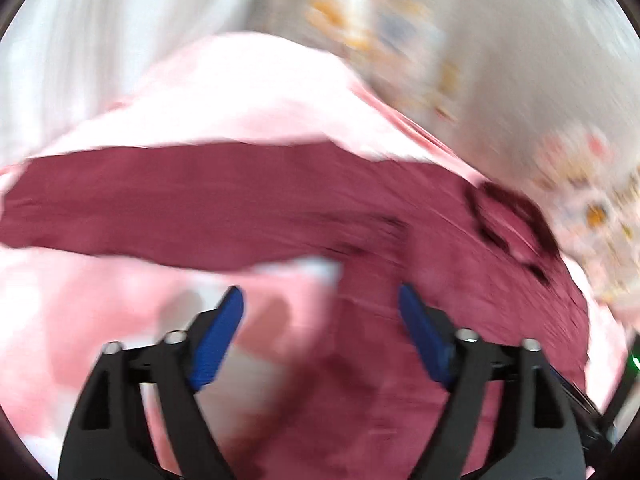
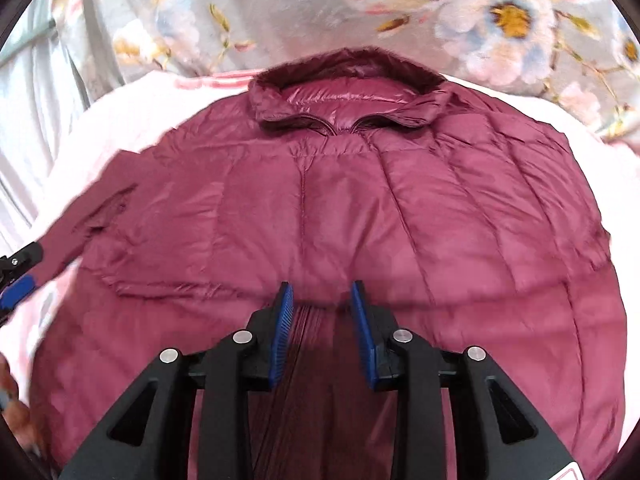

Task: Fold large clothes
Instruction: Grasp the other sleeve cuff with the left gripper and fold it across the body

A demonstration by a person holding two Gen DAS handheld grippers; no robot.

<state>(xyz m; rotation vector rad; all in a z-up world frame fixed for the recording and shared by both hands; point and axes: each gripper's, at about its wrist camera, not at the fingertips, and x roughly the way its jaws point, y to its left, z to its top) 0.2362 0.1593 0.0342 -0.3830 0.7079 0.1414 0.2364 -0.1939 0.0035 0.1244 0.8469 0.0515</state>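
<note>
Bright, even daylight; the left wrist view smears badly, perhaps motion blur, and both bend at the edges.

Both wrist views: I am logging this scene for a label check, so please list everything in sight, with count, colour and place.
jacket: one, maroon, quilted, spread flat front up, collar at the far end.
sleeve: one, maroon, stretched out to the side.
sheet: one, pale pink, under the jacket.
bedding: one, grey with flowers, beyond the collar.
left tool: one, black with blue pads, open, nothing between them.
right tool: one, black with blue pads, partly open over the jacket's lower front.
</note>
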